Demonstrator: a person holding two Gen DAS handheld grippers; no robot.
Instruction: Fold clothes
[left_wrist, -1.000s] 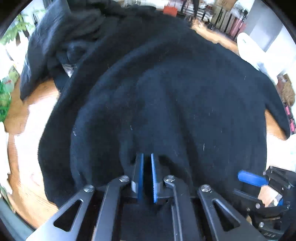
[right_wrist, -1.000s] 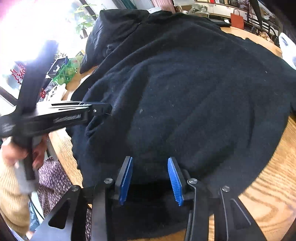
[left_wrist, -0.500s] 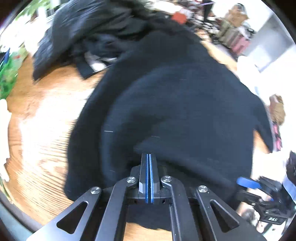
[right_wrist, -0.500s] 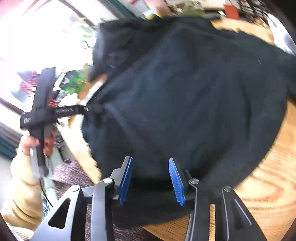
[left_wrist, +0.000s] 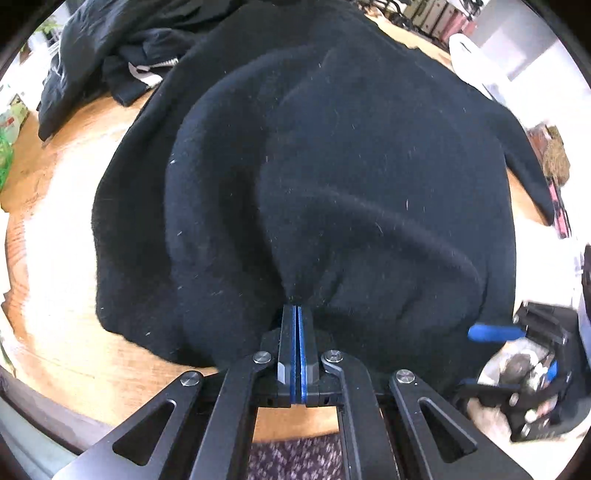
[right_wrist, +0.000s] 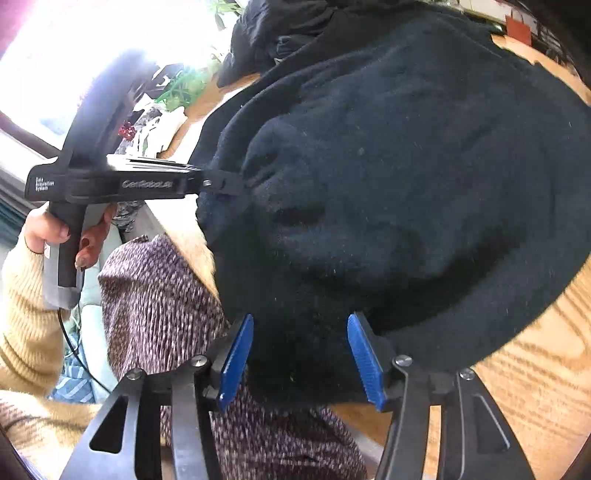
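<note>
A black fleece sweater (left_wrist: 369, 155) lies spread over the round wooden table (left_wrist: 55, 258), its near hem hanging at the front edge. My left gripper (left_wrist: 297, 314) is shut on a pinch of the sweater, and the cloth rises from the tips in a raised ridge. The right wrist view shows that same left gripper (right_wrist: 229, 184) biting the bunched left edge of the sweater (right_wrist: 406, 147). My right gripper (right_wrist: 301, 332) has its jaws opening. The hem lies between its blue pads (right_wrist: 236, 354), and they do not press on it. Its blue pad (left_wrist: 491, 332) shows at lower right.
A second heap of dark clothes (left_wrist: 92, 48) lies at the table's far left. The person's purple knit lap (right_wrist: 159, 314) and cream sleeve (right_wrist: 22, 314) sit just past the near table edge. Plants (right_wrist: 177, 88) stand by the bright window. A white object (left_wrist: 469, 51) lies at the far right.
The left jaws closed on the sweater and drew the cloth into a raised fold. The right jaws spread wider over the hem. Both hands shifted sideways.
</note>
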